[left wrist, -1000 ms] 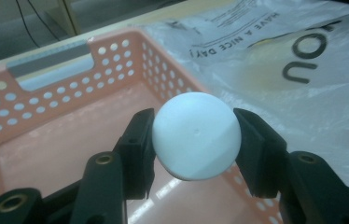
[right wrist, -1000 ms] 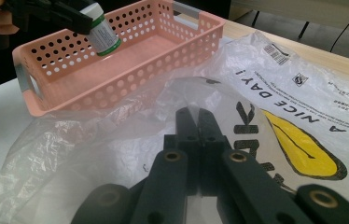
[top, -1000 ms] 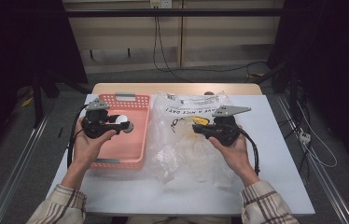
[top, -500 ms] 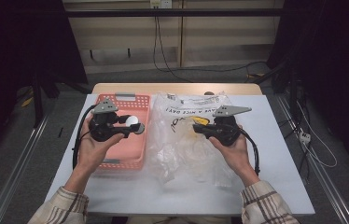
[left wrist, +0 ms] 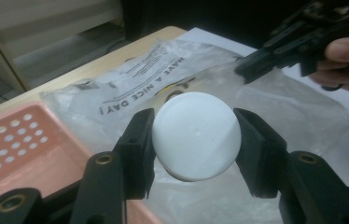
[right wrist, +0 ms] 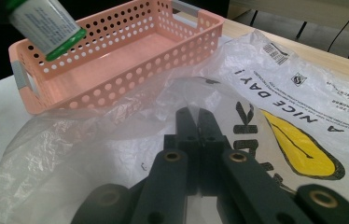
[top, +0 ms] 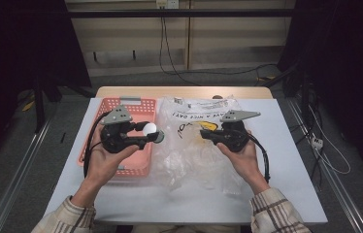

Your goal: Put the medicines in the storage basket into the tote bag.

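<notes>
Between basket [top: 136,145] and bag [top: 194,155], left gripper [top: 154,136] holds bottle [top: 151,130].

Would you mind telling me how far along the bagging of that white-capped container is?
Done: the left gripper has the white-capped container clamped, above the pink basket's edge. In hand: the right gripper is shut, apparently pinching the plastic bag. Left: getting it inside the bag.
</notes>
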{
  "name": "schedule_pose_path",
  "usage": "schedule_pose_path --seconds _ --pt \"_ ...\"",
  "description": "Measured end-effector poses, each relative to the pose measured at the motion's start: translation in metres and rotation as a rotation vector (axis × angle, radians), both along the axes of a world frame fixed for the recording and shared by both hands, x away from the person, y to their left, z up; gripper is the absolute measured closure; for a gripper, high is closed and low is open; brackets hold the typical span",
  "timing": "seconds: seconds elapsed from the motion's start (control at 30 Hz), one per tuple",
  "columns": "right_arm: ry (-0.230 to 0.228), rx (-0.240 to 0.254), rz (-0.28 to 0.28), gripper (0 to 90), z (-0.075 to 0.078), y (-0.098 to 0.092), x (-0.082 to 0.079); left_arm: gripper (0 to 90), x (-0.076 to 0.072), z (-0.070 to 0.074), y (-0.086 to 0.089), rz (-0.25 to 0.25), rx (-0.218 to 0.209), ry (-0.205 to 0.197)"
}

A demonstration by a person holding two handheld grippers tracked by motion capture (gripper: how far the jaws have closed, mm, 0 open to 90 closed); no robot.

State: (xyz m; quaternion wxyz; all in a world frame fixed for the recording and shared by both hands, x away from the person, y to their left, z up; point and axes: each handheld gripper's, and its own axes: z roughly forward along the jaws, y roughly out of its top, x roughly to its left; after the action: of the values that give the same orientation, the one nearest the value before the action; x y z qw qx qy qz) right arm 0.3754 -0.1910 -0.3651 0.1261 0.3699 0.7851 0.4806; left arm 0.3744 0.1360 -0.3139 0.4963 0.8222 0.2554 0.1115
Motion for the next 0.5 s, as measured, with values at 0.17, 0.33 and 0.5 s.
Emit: schedule_pose_path --seconds 0.17,0.33,0.5 --pt "0.0 0.0 0.001 90.0 0.0 0.001 0.0 51.1 -0.013 0.005 -0.014 -0.057 -0.015 -0.012" --pt "0.0 0.0 0.003 90.0 0.0 0.001 0.0 51.1 -0.024 0.005 -0.031 -0.101 -0.029 -0.01" --pt "-0.003 -0.016 0.0 90.0 0.0 0.002 0.0 51.0 -0.029 -0.001 -0.05 -0.133 -0.022 -0.002"
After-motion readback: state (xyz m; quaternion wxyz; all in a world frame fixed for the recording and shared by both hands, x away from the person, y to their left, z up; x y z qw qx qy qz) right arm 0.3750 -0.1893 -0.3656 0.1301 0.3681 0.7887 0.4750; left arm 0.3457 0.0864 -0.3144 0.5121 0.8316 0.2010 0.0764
